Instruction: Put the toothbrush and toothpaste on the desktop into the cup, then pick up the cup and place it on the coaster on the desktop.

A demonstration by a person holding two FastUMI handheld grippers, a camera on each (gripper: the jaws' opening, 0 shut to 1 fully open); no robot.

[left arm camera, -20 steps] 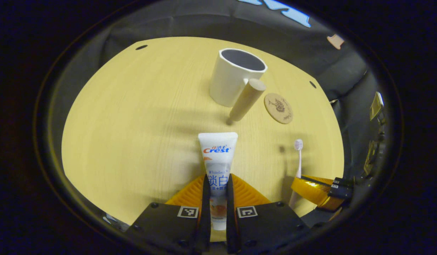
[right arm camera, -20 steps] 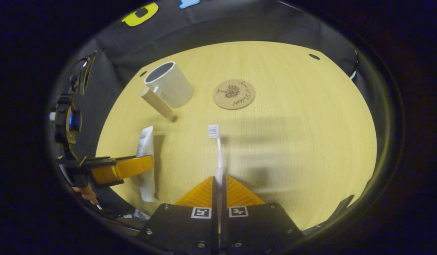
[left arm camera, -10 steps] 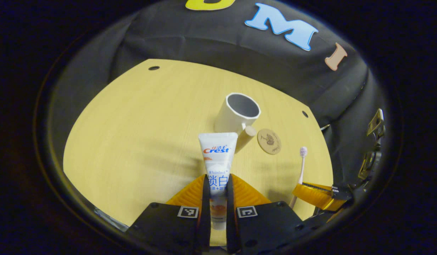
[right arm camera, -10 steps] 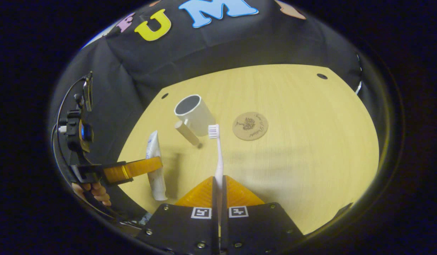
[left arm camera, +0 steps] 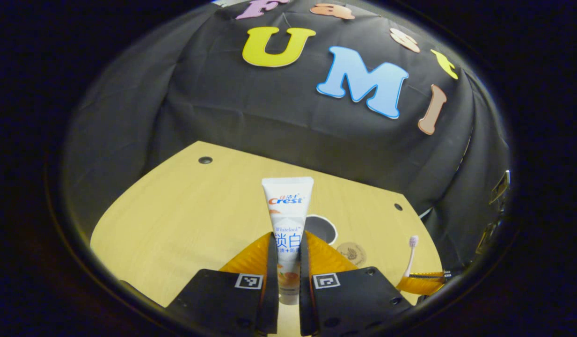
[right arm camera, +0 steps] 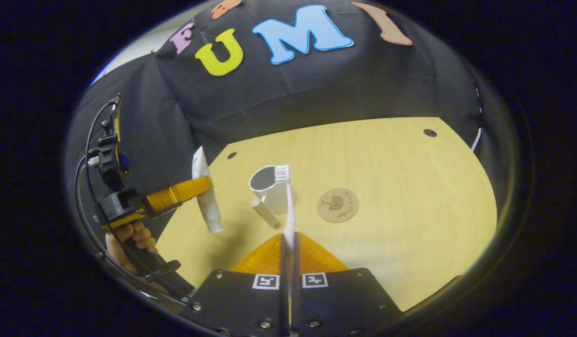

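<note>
A white toothpaste tube (left arm camera: 288, 206) stands upright between the fingers of my left gripper (left arm camera: 287, 238), which is shut on it, lifted above the yellow wooden table (left arm camera: 176, 220). Behind the tube peeks the rim of the white cup (left arm camera: 323, 228), with the round coaster (left arm camera: 351, 252) to its right. My right gripper (right arm camera: 288, 239) is shut on a pale toothbrush (right arm camera: 288, 206), bristles up, in front of the cup (right arm camera: 267, 189) and its wooden handle (right arm camera: 265, 213). The coaster (right arm camera: 337, 205) lies right of the cup. At the left, the left gripper (right arm camera: 200, 186) holds the toothpaste (right arm camera: 212, 217) in the air.
A hand (right arm camera: 129, 238) grips the left tool's handle at the table's left edge. Small dark holes (right arm camera: 429, 133) mark the table's far corners. The black cloth wall (left arm camera: 288, 121) rises just behind the table. The right gripper (left arm camera: 421, 281) with the toothbrush (left arm camera: 411, 255) sits at lower right.
Both grippers have risen from the table, carrying the toothpaste and the toothbrush. The cup and coaster now look smaller and lower, and more of the back wall shows.
</note>
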